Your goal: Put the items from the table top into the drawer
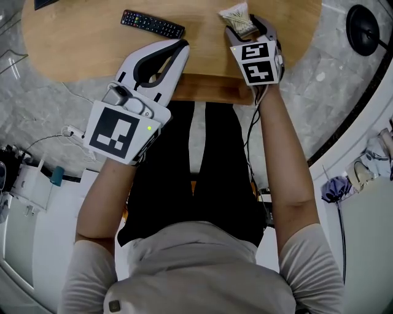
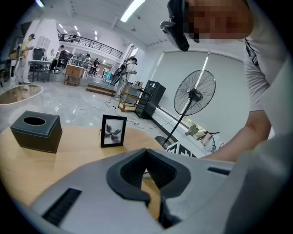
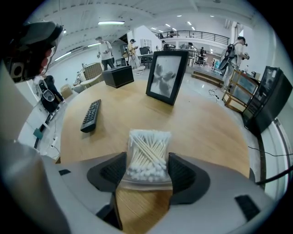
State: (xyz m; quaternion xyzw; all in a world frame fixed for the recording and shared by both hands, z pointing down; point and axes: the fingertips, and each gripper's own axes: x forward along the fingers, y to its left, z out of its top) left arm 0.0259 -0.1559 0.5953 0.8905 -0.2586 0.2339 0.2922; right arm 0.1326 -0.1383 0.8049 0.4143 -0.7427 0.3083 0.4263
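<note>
Remote [image 1: 152,24] lies left of swab bag [image 1: 238,18] (apparently both on table [image 1: 80,43]).

Your round wooden desk [image 3: 206,123] carries four things: a black remote control [image 3: 91,115] lying flat at the left, a clear bag of cotton swabs [image 3: 147,153] near the front edge, and farther back an upright picture frame [image 3: 166,76] and a black tissue box [image 3: 118,75].

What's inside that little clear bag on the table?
The clear bag holds cotton swabs with white tips and pale sticks. The top ones cover those underneath, so how many there are cannot be seen.
</note>
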